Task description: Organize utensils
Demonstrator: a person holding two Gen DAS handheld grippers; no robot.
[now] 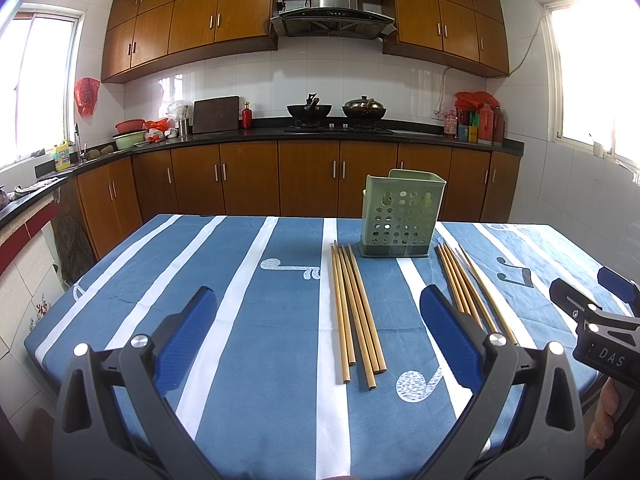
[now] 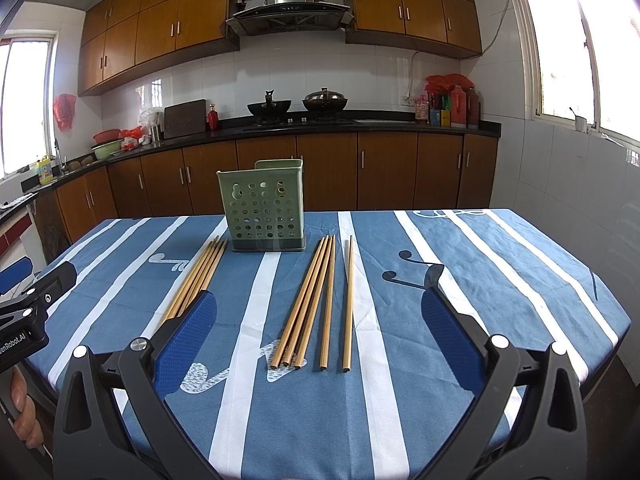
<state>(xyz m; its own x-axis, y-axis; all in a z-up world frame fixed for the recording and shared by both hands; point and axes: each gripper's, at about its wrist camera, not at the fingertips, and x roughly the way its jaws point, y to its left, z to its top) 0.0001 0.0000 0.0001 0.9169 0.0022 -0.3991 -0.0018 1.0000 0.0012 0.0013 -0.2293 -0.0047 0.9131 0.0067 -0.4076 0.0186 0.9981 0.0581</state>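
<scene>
Lighting: daylight, bright, from the windows I see left point(image 1: 44, 84) and right point(image 2: 560, 48) of the range hood point(image 2: 290, 0); both panes blown out white. Glare: sheen on wall tiles below the hood. Shadows: soft, faint. Focus: sharp at centre. Distortion: strong fisheye bowing, dark corner vignette.

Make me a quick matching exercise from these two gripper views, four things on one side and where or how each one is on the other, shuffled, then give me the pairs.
1. green holder
2. left chopstick bundle
3. lone chopstick
4. left gripper

A. lying left of the holder
B. open, holding nothing
C. upright at the table's far side
D. lying apart, right of the right bundle

Pairs: 1-C, 2-A, 3-D, 4-B
</scene>
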